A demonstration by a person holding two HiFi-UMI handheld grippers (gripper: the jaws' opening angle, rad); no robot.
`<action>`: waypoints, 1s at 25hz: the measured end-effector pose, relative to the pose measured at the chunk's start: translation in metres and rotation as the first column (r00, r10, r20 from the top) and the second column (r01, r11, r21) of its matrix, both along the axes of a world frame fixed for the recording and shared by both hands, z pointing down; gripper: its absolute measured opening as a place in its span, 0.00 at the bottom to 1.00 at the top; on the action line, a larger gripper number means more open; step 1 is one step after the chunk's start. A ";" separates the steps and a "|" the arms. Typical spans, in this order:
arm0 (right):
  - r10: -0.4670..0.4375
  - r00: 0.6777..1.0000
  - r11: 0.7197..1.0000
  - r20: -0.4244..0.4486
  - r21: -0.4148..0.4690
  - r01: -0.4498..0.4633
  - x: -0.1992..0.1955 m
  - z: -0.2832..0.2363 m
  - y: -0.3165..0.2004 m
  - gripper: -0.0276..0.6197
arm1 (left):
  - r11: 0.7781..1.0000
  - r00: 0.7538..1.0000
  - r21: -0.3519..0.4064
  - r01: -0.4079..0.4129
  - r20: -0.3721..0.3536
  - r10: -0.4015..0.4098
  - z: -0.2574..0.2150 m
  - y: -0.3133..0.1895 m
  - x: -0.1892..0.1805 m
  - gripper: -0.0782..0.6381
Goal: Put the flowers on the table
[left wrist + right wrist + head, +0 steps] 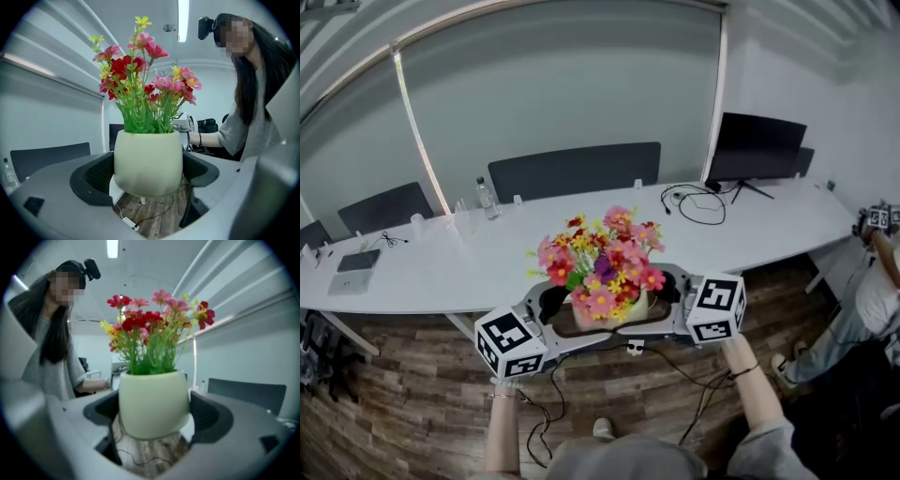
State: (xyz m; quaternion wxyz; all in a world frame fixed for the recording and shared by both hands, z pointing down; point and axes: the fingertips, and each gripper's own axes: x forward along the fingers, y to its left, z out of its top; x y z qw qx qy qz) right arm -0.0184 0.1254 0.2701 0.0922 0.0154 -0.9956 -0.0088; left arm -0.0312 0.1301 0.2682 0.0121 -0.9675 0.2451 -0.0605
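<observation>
The pot (617,311) of flowers (602,255) is clamped upright in the jaws of the left gripper (556,315) and right gripper (671,302) from opposite sides, over the floor (412,412), with the tabletop (750,230) just ahead of them.

Grey left tool (147,176) and right tool (154,416) carry black-and-white marker cubes (511,343).

a long white table (787,230) against grey blinds (562,84), over wood-plank floor (403,412).
</observation>
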 end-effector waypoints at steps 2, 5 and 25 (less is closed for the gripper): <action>0.000 1.000 1.000 -0.002 -0.002 0.000 -0.002 0.003 -0.008 0.75 | 1.000 1.000 -0.003 -0.002 0.003 0.002 0.003 -0.008 -0.002 0.74; 0.006 1.000 1.000 -0.001 0.005 -0.006 -0.002 0.011 -0.016 0.75 | 1.000 1.000 0.001 -0.007 0.008 0.007 0.012 -0.016 -0.002 0.74; 0.070 0.997 0.998 0.016 0.008 -0.070 -0.012 0.044 -0.075 0.75 | 0.998 0.997 0.004 -0.067 0.026 0.067 0.044 -0.076 -0.013 0.74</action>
